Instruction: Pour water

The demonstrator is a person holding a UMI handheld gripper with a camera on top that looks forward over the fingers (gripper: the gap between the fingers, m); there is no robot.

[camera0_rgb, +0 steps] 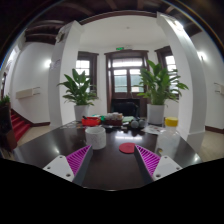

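Note:
My gripper point(112, 163) is open and empty, its two magenta pads point(79, 160) spread wide over a dark round table point(108, 170). A white cup point(96, 137) stands just ahead of the left finger. A clear bottle with a yellow cap point(171, 129) stands beyond the right finger, with a pale container point(155, 114) behind it. A small red disc point(127, 148) lies flat on the table ahead, nearer the right finger. Nothing is between the fingers.
Several small items, one red and flat point(92, 122), clutter the table's far side. Two large potted plants point(80, 92) point(160, 85) flank a wooden door point(126, 82) at the back. White walls surround; a red stair point(18, 126) is at left.

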